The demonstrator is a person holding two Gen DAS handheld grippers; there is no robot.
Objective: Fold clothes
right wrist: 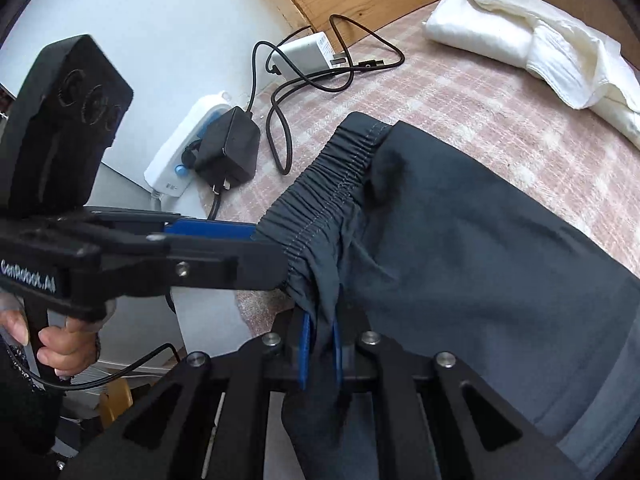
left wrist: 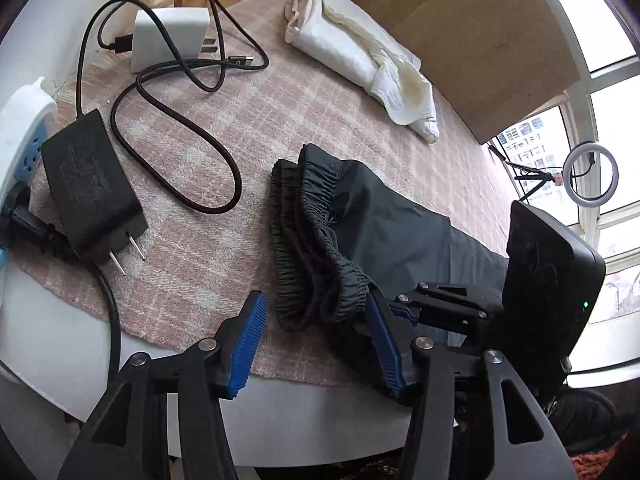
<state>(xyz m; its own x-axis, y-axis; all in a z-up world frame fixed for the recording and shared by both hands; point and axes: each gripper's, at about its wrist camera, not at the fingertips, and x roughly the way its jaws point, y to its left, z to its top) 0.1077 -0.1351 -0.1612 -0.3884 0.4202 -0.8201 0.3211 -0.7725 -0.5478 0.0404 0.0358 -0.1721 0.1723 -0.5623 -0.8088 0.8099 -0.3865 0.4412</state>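
Dark grey shorts [left wrist: 360, 216] with an elastic waistband [left wrist: 316, 240] lie on a pink checked cloth [left wrist: 224, 184]. My left gripper [left wrist: 316, 344] is open, its blue pads either side of the near end of the waistband. In the right wrist view the shorts [right wrist: 480, 248] fill the middle. My right gripper [right wrist: 320, 344] is shut on the shorts' fabric just below the waistband [right wrist: 336, 176]. The left gripper [right wrist: 224, 240] shows there from the side, at the waistband's near end. The right gripper [left wrist: 440, 308] also shows in the left wrist view, beside the waistband.
A folded white garment [left wrist: 360, 52] lies at the back of the cloth. A black charger [left wrist: 92, 188], a white charger [left wrist: 172, 38], black cables [left wrist: 180, 128] and a white power strip [left wrist: 20, 128] lie at the left. A wooden board [left wrist: 460, 32] stands behind.
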